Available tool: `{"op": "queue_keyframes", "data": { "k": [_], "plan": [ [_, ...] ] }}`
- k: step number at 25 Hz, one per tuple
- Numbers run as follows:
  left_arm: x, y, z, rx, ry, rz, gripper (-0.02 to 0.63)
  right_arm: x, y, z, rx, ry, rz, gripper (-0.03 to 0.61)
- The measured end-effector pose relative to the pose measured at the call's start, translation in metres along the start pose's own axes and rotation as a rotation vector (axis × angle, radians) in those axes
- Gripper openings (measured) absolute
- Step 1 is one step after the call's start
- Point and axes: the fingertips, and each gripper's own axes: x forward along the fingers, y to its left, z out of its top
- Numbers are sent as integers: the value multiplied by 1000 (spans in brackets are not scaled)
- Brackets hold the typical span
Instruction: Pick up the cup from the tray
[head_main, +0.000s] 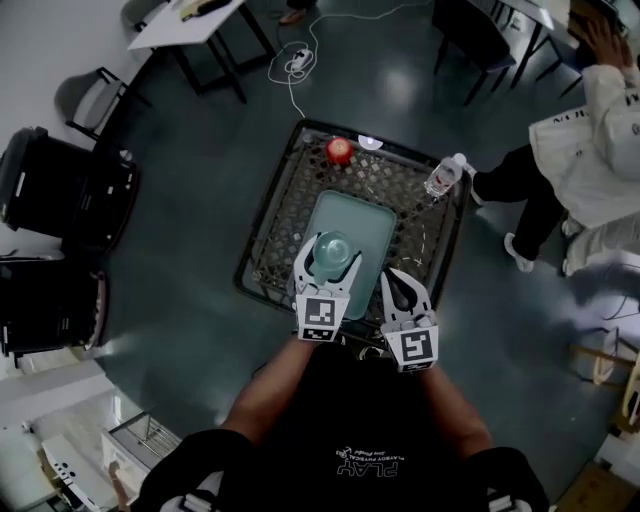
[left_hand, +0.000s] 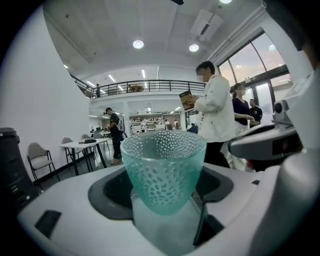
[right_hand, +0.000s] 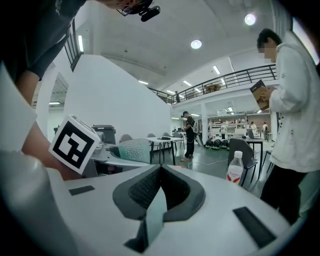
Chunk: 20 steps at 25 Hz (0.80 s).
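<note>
We hold the left gripper (head_main: 329, 256) clamped on the cup (head_main: 335, 248) over the tray (head_main: 376, 224). The grasp is done, but we cannot confirm lift clearance. The right gripper (head_main: 401, 283) has its jaws together and holds nothing.

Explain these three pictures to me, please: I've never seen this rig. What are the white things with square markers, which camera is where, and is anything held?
There is no robot: a person holds a two-jaw gripper in each hand, and the marker cubes are part of them. The overhead picture comes from a camera on the person's head. The other two cameras ride on the grippers and look along their jaws. Below stands a black wire-mesh table with a teal tray, a red apple and a plastic bottle. The left gripper is shut on the dimpled teal cup, over the tray's near end. The right gripper is shut and empty.
</note>
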Motion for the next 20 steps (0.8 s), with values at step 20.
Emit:
{"op": "queue_keyframes", "data": {
  "k": [20],
  "plan": [
    [-49, -37, 56, 30, -95, -76, 371, -34, -19, 72, -80, -209, 11, 8]
  ]
}}
